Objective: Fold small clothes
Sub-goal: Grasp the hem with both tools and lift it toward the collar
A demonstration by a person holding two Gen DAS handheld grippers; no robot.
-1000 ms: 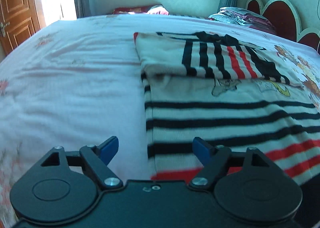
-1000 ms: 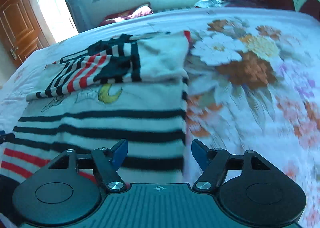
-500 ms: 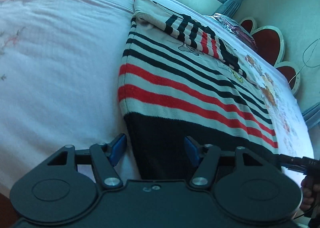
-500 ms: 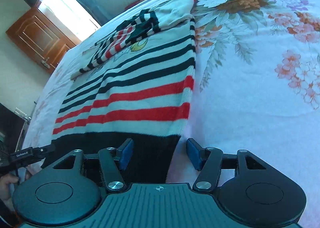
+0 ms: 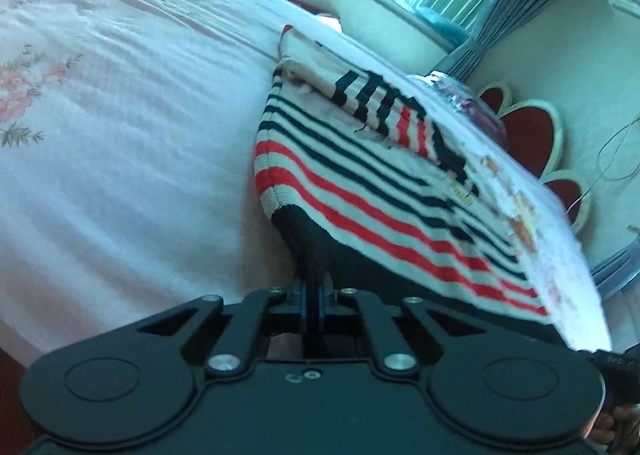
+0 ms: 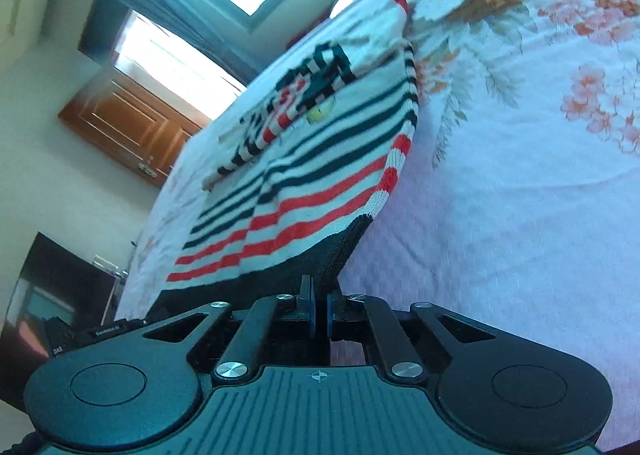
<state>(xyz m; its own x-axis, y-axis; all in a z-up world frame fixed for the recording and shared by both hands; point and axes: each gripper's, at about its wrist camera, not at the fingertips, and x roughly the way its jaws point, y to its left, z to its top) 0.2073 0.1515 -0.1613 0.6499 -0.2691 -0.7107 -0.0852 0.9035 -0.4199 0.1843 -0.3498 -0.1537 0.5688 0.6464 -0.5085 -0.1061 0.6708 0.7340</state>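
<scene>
Pinching the striped sweater's (image 5: 392, 191) black hem, left gripper (image 5: 311, 289) and right gripper (image 6: 319, 305) jaws clamped together on it, flowered bed (image 5: 120, 143) beneath.

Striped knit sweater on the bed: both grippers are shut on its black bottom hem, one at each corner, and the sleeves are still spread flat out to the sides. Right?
Not quite. The sleeves are already folded in across the chest of the striped knit sweater, as the left wrist view shows. The rest holds: the left gripper and the right gripper are each shut on a corner of the black bottom hem, on the floral bed sheet.
</scene>
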